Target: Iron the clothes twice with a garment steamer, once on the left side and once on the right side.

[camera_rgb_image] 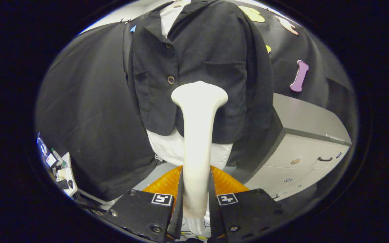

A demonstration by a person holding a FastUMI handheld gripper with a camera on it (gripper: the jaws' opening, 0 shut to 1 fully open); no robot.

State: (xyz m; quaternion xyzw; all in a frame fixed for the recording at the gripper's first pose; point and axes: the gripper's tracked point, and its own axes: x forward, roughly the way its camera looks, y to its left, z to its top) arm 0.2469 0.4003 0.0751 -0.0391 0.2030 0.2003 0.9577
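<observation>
Gripper (196, 199): I see my 2 fingers pressed on both sides of the steamer's handle.
Steamer (198, 135): cream, upright between the fingers, its wide head against the jacket front.
Jacket (208, 60): dark, hanging over a white shirt (167, 148), 1 brass button (171, 80) just beside the steamer head.
Cabinet (302, 148): grey drawers beside the jacket.
Orange object (228, 184): just beyond my fingers, unclear what.

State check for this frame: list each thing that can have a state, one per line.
gripper: shut on the steamer handle, both fingers pressing its sides.
steamer: held upright, head at the jacket's front, whether touching cannot be told.
jacket: hanging, buttoned, over a white garment.
white garment: hanging, hem showing below the jacket.
cabinet: drawers closed.
</observation>
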